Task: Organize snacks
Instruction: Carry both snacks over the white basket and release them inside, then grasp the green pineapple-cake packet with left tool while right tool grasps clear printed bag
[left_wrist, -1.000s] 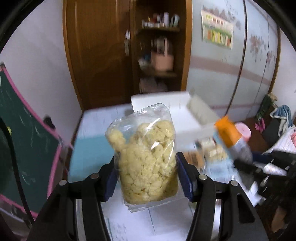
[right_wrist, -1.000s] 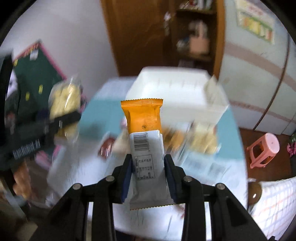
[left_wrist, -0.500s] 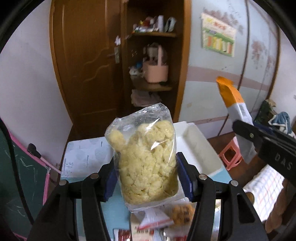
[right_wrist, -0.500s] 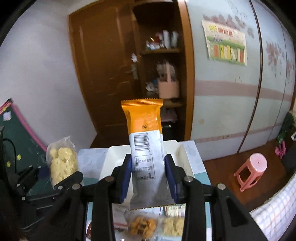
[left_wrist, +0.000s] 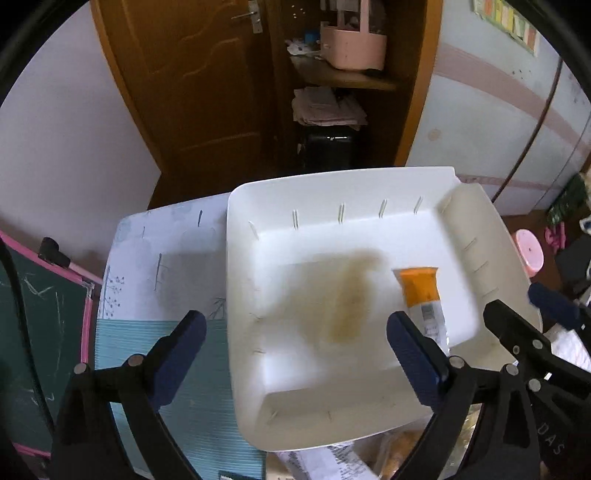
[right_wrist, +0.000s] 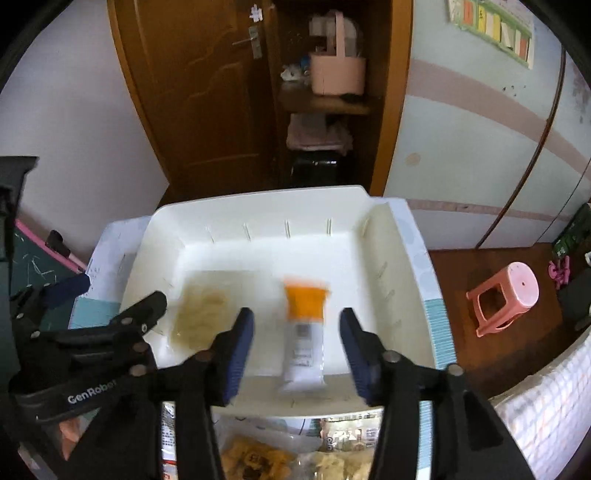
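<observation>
Both hand-held grippers, left (left_wrist: 295, 343) and right (right_wrist: 297, 354), spread wide, empty, orange-and-white snack packet (right_wrist: 304, 325) blurred inside white tray (right_wrist: 258, 206)

The left black plastic two-finger gripper (left_wrist: 295, 354) has angular linkage arms studded with round silver screws and ribbed dark-blue finger pads (left_wrist: 415, 354). The right black plastic two-finger gripper (right_wrist: 297, 354) looks identical, with blue pads (right_wrist: 240, 350). White "GenRobot" lettering marks the left one's side.

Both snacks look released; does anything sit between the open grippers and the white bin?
Nothing visible. The clear bag of yellow puffs and orange-topped packet are blurred inside the white bin, ahead of the open right gripper and left gripper.
</observation>
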